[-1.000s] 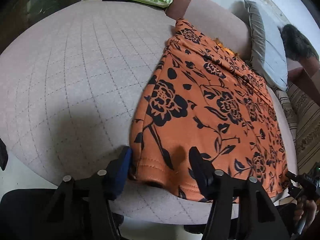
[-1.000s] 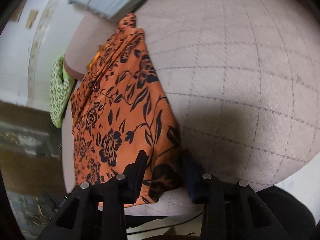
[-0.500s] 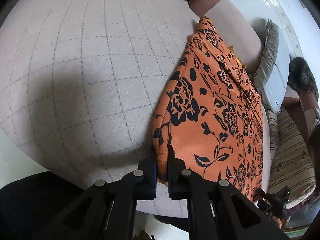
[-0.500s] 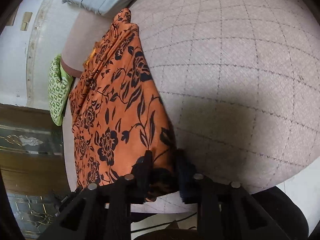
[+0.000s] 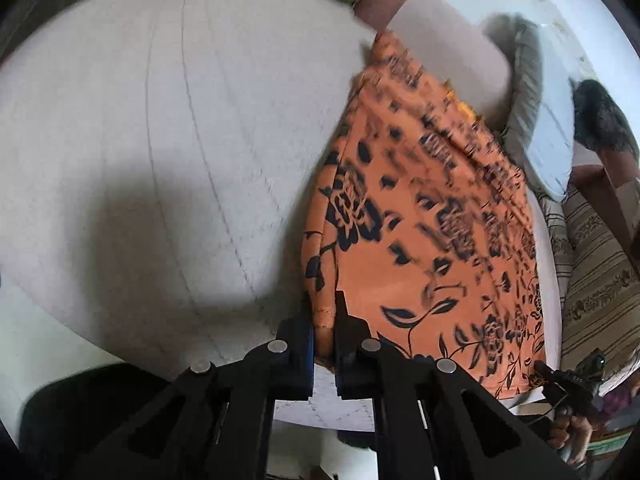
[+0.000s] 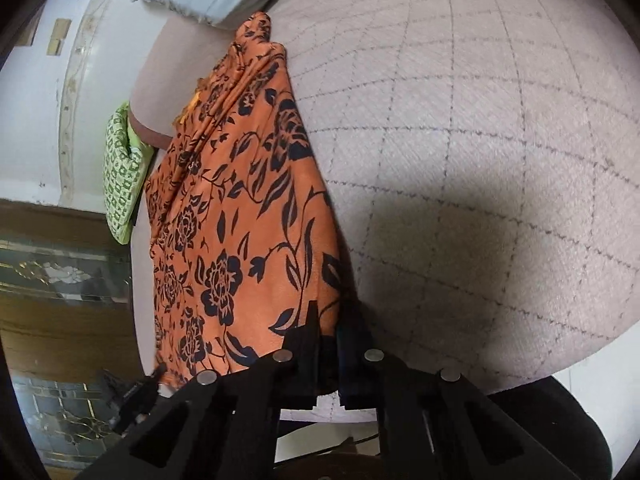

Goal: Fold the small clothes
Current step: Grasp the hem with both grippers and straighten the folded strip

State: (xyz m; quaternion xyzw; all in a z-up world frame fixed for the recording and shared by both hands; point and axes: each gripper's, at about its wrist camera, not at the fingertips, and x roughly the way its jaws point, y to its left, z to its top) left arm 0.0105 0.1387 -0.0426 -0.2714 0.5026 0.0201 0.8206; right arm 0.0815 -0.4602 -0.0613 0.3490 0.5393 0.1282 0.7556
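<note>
An orange garment with black flowers (image 5: pixel 420 220) lies lengthwise on the pale quilted bed (image 5: pixel 160 140). My left gripper (image 5: pixel 324 316) is shut on the near left corner of its hem, with the cloth pinched between the pads. In the right wrist view the same garment (image 6: pixel 240 220) runs away from me. My right gripper (image 6: pixel 330 320) has its jaws closing tight on the near right hem corner, pads pressing on the cloth. The right gripper (image 5: pixel 568 384) and the hand holding it also show in the left wrist view, at the garment's other corner.
A green patterned cushion (image 6: pixel 124 168) and a grey pillow (image 5: pixel 540 128) lie at the far end of the bed (image 6: pixel 480 140). A striped cushion (image 5: pixel 592 272) and a dark furry thing (image 5: pixel 604 120) sit to the right. The bed's near edge lies just below both grippers.
Both grippers went from open astride the hem to shut on its corners. The left one closed first and its view has shifted and blurred. The right closed last.
</note>
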